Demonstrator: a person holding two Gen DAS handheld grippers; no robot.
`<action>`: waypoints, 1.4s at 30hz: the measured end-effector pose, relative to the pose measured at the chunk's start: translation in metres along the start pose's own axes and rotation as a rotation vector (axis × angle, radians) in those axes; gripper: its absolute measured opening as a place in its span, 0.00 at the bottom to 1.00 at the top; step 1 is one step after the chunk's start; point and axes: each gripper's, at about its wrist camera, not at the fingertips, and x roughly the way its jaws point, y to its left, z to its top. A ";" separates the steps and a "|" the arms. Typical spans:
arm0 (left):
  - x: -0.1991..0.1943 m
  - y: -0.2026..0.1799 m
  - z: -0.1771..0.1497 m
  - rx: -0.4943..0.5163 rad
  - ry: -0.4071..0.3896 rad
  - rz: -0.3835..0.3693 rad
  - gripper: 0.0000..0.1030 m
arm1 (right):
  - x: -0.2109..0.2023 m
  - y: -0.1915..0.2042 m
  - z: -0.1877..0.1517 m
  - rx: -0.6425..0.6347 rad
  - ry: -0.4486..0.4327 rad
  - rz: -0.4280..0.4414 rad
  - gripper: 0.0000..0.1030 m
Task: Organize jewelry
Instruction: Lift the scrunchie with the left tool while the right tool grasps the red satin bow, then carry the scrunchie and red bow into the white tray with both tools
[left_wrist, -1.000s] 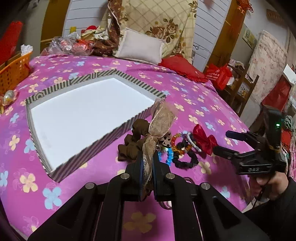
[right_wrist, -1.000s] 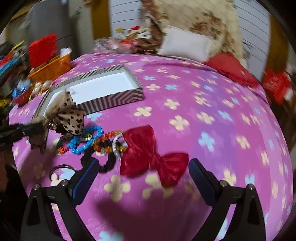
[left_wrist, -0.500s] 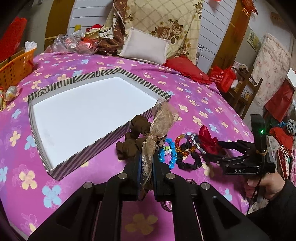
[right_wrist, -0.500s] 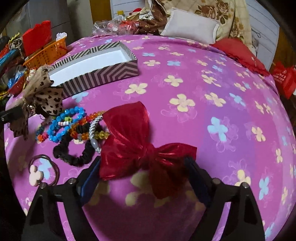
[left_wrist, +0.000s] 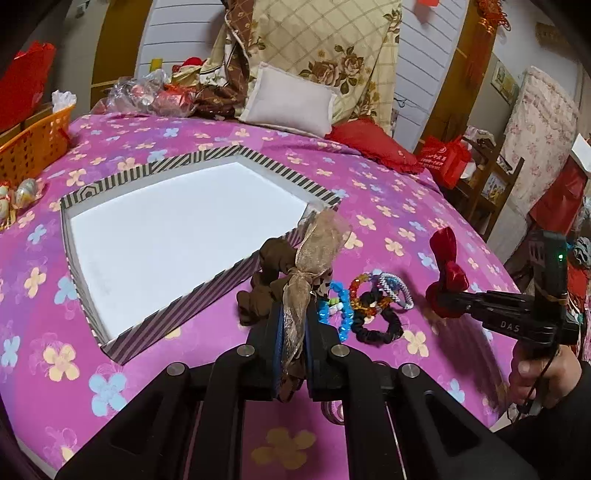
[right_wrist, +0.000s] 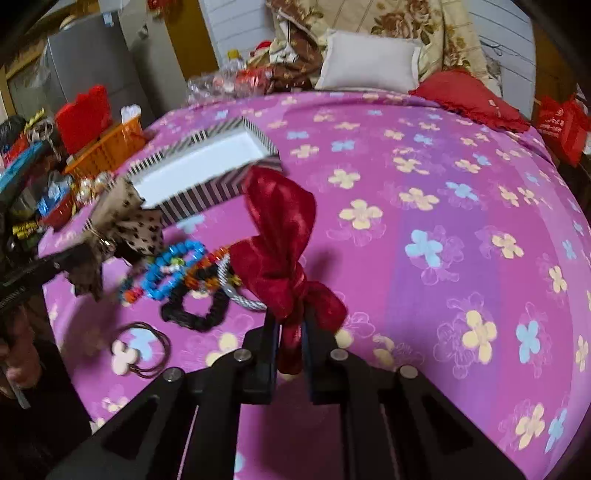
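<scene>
My left gripper (left_wrist: 293, 314) is shut on a sheer tan-and-leopard bow (left_wrist: 317, 243), held above the bedspread by the near corner of the striped box (left_wrist: 207, 291) with its white inside. My right gripper (right_wrist: 291, 321) is closing its jaws, and the pads pinch the knot of the red satin bow (right_wrist: 280, 229), which stands upright off the bed. In the left wrist view the red bow (left_wrist: 447, 266) shows at the tip of the right gripper (left_wrist: 443, 299). Blue beads (left_wrist: 338, 306), a multicolour bracelet (left_wrist: 364, 291), a black scrunchie (left_wrist: 380, 328) and a brown scrunchie (left_wrist: 258, 291) lie between the grippers.
A hair tie with a pale flower (right_wrist: 125, 354) lies near the bed's front edge. An orange basket (left_wrist: 33, 144) stands at the left; pillows (left_wrist: 291, 99) and a red cushion (left_wrist: 373, 147) lie at the back. Shelves and bags stand past the right side.
My right gripper moved in over the red bow, went from wide open to shut on its knot, and raised it from lying flat. The left gripper kept still with its bow.
</scene>
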 end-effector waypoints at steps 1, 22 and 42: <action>-0.001 -0.001 0.000 0.006 -0.004 -0.012 0.00 | -0.004 0.001 0.000 0.009 -0.013 0.006 0.10; -0.013 -0.017 -0.005 0.056 -0.048 -0.052 0.00 | -0.016 0.023 -0.023 0.013 -0.035 -0.093 0.66; -0.015 -0.013 -0.008 0.053 -0.052 -0.069 0.00 | -0.004 0.035 -0.032 -0.036 -0.003 -0.190 0.18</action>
